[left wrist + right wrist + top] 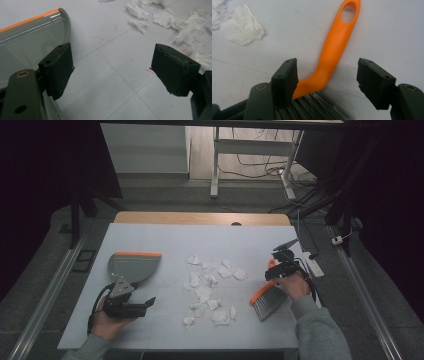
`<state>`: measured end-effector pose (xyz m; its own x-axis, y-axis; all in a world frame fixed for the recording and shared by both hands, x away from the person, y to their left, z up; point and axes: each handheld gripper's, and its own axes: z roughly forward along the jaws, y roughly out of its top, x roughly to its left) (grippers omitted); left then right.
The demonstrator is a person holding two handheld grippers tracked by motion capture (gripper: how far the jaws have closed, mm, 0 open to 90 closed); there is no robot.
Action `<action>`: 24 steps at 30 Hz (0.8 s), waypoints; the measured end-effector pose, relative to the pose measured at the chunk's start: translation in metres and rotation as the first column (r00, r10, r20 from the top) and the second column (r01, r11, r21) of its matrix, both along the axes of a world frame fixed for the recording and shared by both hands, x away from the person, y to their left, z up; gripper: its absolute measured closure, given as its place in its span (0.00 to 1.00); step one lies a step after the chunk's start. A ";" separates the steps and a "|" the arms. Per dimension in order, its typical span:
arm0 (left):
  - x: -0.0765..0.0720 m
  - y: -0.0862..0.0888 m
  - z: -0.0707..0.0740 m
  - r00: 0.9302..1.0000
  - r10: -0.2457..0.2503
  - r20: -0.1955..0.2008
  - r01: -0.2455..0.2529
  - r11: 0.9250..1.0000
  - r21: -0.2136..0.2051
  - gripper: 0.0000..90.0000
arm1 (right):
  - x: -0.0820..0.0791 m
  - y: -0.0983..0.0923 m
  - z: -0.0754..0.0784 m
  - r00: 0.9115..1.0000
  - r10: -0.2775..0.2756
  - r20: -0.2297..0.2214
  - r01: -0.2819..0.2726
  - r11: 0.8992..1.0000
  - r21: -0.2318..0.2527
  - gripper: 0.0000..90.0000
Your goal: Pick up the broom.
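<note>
Done: nothing swept; paper scraps (210, 290) lie scattered on worktop (165, 237).
Left hand-held gripper (111, 72): wide open, empty, beside dustpan (132, 266).
Right hand-held gripper (327, 80): open, straddling brush (334, 47), not gripping.
Left: grasp both, sweep.

The place looked like a lab or recording studio: a white-covered tabletop (165, 240) stood between dark curtains (45, 165), floor rails (50, 287) ran along both sides, and loose cables (260, 167) and a power strip (315, 264) lay on the floor.

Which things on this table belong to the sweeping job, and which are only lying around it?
For the job:
hand brush
dustpan
torn paper scraps
left gripper, open
right gripper, open

Lying about:
power strip
floor cables
</note>
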<state>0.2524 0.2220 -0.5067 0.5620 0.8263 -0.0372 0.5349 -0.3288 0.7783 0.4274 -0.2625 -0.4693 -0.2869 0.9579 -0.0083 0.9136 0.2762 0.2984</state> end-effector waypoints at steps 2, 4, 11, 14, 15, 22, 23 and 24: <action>0.000 0.000 0.000 1.000 -0.002 0.001 0.002 1.000 0.001 0.21 | 0.001 0.001 -0.002 1.000 -0.009 -0.004 0.009 1.000 0.003 0.38; 0.000 0.000 0.000 1.000 -0.003 0.001 0.003 1.000 0.000 0.21 | 0.005 0.005 -0.007 0.999 -0.047 -0.026 0.047 0.999 -0.015 0.41; -0.002 -0.001 0.000 1.000 -0.016 0.009 0.016 1.000 0.003 0.21 | 0.006 0.007 -0.014 0.994 -0.097 -0.060 0.093 0.994 -0.056 0.49; -0.002 -0.001 0.000 1.000 -0.019 0.010 0.019 1.000 0.003 0.21 | 0.006 0.008 -0.018 0.990 -0.122 -0.072 0.119 0.992 -0.049 0.56; -0.002 -0.001 0.000 1.000 -0.018 0.010 0.018 1.000 0.002 0.21 | 0.006 0.009 -0.020 0.988 -0.133 -0.073 0.130 0.990 -0.051 0.57; -0.003 0.001 0.001 1.000 -0.012 0.014 0.012 1.000 0.001 0.21 | 0.008 0.018 -0.020 0.987 -0.152 -0.058 0.146 0.985 -0.096 0.72; -0.003 0.001 0.001 1.000 -0.011 0.014 0.011 1.000 0.001 0.21 | 0.006 0.020 -0.020 0.987 -0.156 -0.048 0.151 0.984 -0.093 0.77; -0.003 0.001 0.001 1.000 -0.010 0.014 0.010 1.000 0.001 0.21 | 0.006 0.020 -0.020 0.987 -0.156 -0.048 0.151 0.984 -0.093 0.77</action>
